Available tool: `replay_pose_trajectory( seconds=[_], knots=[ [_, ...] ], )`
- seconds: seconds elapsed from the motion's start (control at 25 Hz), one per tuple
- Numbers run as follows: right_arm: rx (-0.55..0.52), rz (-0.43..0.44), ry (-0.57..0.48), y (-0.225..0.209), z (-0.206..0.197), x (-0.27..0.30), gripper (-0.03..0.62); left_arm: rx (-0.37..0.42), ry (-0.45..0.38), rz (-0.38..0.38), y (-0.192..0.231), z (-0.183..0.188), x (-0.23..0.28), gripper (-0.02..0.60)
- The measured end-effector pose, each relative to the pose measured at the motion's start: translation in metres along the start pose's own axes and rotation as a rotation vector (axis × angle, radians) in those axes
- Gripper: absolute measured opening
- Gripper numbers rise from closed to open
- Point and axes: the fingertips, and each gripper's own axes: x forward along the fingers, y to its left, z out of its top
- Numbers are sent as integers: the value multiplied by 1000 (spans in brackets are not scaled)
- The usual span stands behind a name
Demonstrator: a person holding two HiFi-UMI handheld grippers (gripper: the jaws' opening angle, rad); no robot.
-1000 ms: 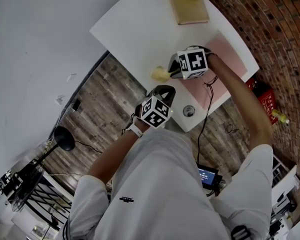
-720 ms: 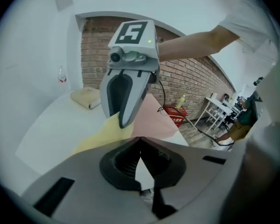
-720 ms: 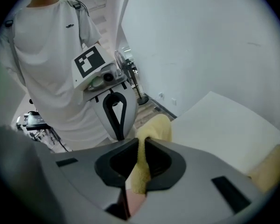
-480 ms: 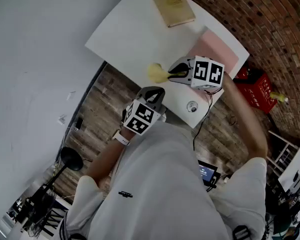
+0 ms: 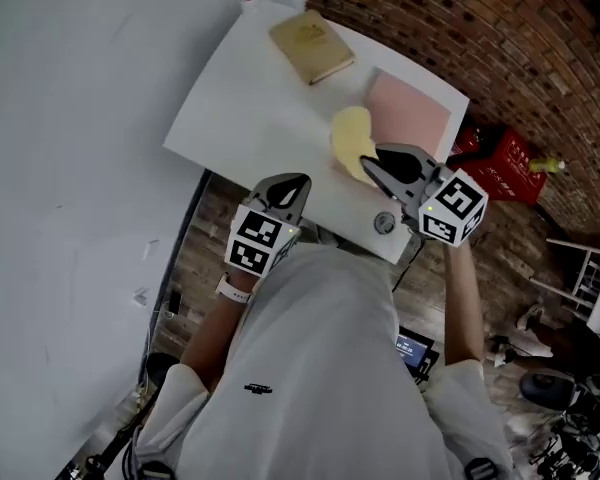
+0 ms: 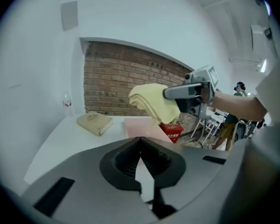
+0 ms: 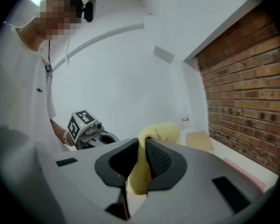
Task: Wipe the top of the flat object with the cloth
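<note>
A white counter [image 5: 250, 98] stands in the corner between a pale wall and a brick wall [image 5: 460, 28]. A tan book [image 5: 311, 45] lies near its far edge, a bottle [image 6: 67, 104] at the far corner. A red crate [image 5: 502, 163] sits on the plank floor [image 5: 195, 258] beside the counter.

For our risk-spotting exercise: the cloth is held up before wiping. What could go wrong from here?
1. The fingers of the right gripper pinch one fold of the yellow cloth; the rest hangs bunched and may slip free under wiping pressure.
2. The pink flat object lies loose near the table edge; the left gripper, shut and empty, does not steady it, so a stroke could push it off.
</note>
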Motion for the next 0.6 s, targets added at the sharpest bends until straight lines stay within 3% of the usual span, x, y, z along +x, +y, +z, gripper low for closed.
replay_pose_trajectory(
  seconds=[0.36,0.48,0.6],
  knots=[
    [21,-440,-178,9,13,-84,49,41,-136,-101,-26,62,0,18],
    [58,-605,-231,10,6,-108,49,34,-186,-126,-40,78,-5,17],
    [106,-716,-297,14,8,-134,48,36,-211,-154,-53,88,-9,18]
  ],
)
